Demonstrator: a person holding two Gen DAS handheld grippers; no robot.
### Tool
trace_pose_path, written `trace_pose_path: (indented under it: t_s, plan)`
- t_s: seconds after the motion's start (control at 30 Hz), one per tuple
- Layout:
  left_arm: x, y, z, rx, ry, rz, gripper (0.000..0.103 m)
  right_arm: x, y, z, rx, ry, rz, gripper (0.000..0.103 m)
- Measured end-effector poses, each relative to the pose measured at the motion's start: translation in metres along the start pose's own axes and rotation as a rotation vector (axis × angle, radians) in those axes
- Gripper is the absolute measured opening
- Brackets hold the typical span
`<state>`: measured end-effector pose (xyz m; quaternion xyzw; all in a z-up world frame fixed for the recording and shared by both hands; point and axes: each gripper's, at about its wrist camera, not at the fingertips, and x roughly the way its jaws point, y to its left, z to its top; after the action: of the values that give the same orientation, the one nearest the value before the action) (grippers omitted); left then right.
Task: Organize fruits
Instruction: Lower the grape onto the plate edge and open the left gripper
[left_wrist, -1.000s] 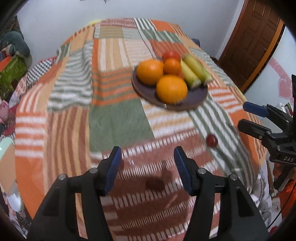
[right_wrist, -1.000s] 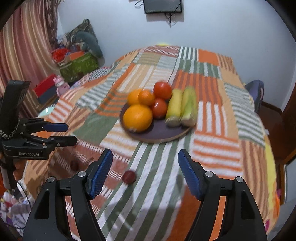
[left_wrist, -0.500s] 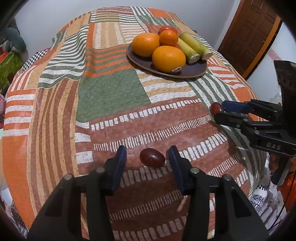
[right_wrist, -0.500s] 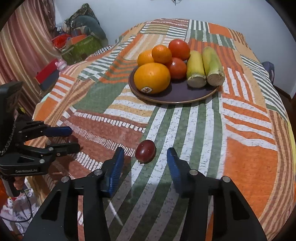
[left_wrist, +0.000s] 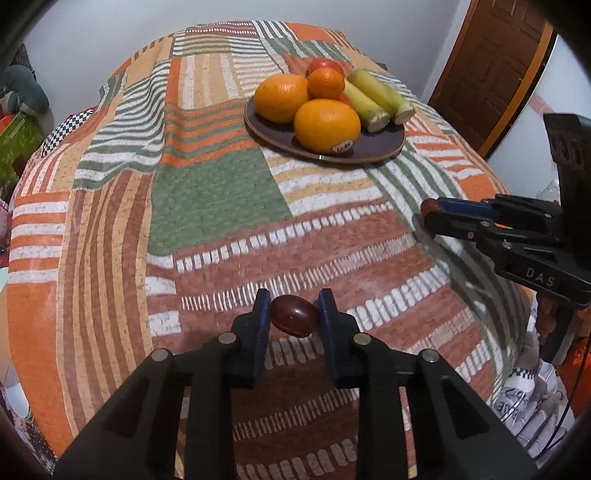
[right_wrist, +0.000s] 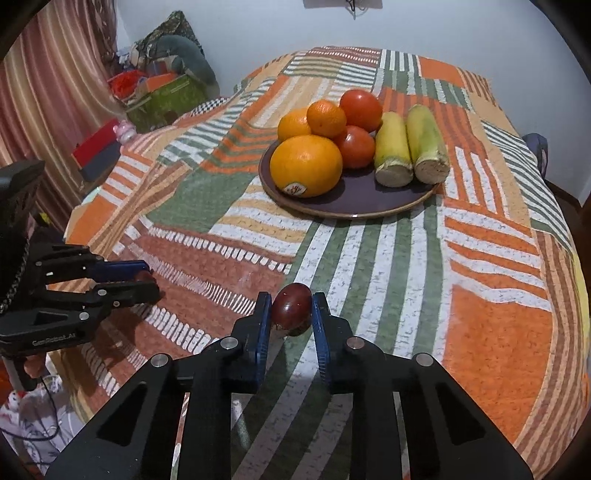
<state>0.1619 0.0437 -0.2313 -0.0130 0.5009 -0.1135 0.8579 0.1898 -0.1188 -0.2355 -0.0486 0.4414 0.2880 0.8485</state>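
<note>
Two small dark-red fruits, one per tool, sit clamped above a patchwork bedspread (left_wrist: 218, 192). The left hand-held gripper (left_wrist: 294, 316) grasps an oval dark-red fruit (left_wrist: 294, 320) across its long axis; the right hand-held gripper (right_wrist: 289, 311) grasps a second dark-red fruit (right_wrist: 291, 308), upright between its blue pads. Both are near the bed's front edge, well apart from the brown plate (right_wrist: 354, 206) farther back, which carries oranges (right_wrist: 306, 165), tomatoes (right_wrist: 360, 105) and two husked corn cobs (right_wrist: 393, 147). The glossy skins look slippery and the fruits light, probably soft enough to bruise; a gentle hold across the widest part seems safest.
</note>
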Motion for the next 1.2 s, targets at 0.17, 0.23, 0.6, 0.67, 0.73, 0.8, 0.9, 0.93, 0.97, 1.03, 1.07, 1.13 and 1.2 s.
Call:
trace_pose_path:
  t_s: [0.17,0.23,0.6,0.67,0.73,0.8,0.9,0.93,0.97,1.03,1.07,1.13,1.2]
  plan:
    - [-0.007,-0.004,0.021,0.007,-0.038,-0.016,0.026,-0.010,-0.006,0.008,0.004,-0.041,-0.010,0.020]
    - [-0.009,-0.007,0.030,0.009,-0.056,-0.023,0.026,-0.013,-0.009,0.013,0.005,-0.056,-0.015,0.020]
    - [0.010,-0.008,0.096,0.006,-0.120,-0.031,0.026,-0.012,-0.030,0.043,0.015,-0.117,-0.039,0.020]
    - [0.016,-0.002,0.103,-0.010,-0.115,-0.038,0.026,-0.009,-0.034,0.049,0.015,-0.123,-0.041,0.020]
    - [0.024,0.003,0.111,-0.018,-0.111,-0.036,0.026,-0.004,-0.038,0.054,0.011,-0.126,-0.048,0.020]
    - [0.032,0.008,0.120,-0.025,-0.108,-0.031,0.026,0.002,-0.039,0.060,0.004,-0.124,-0.049,0.020]
    - [0.043,0.014,0.129,-0.031,-0.105,-0.029,0.026,0.011,-0.041,0.066,-0.008,-0.113,-0.049,0.020]
    - [0.046,0.016,0.132,-0.033,-0.106,-0.027,0.026,0.015,-0.041,0.067,-0.013,-0.107,-0.048,0.020]
    - [0.050,0.018,0.134,-0.036,-0.106,-0.026,0.026,0.018,-0.041,0.068,-0.017,-0.101,-0.048,0.020]
    - [0.057,0.022,0.138,-0.048,-0.105,-0.034,0.026,0.026,-0.042,0.069,-0.023,-0.087,-0.049,0.020]
    - [0.059,0.023,0.140,-0.057,-0.107,-0.034,0.026,0.030,-0.042,0.069,-0.025,-0.076,-0.048,0.020]
    - [0.062,0.027,0.142,-0.063,-0.113,-0.037,0.026,0.035,-0.042,0.067,-0.028,-0.061,-0.043,0.020]
    - [0.065,0.031,0.144,-0.073,-0.115,-0.043,0.026,0.039,-0.042,0.067,-0.030,-0.047,-0.037,0.020]
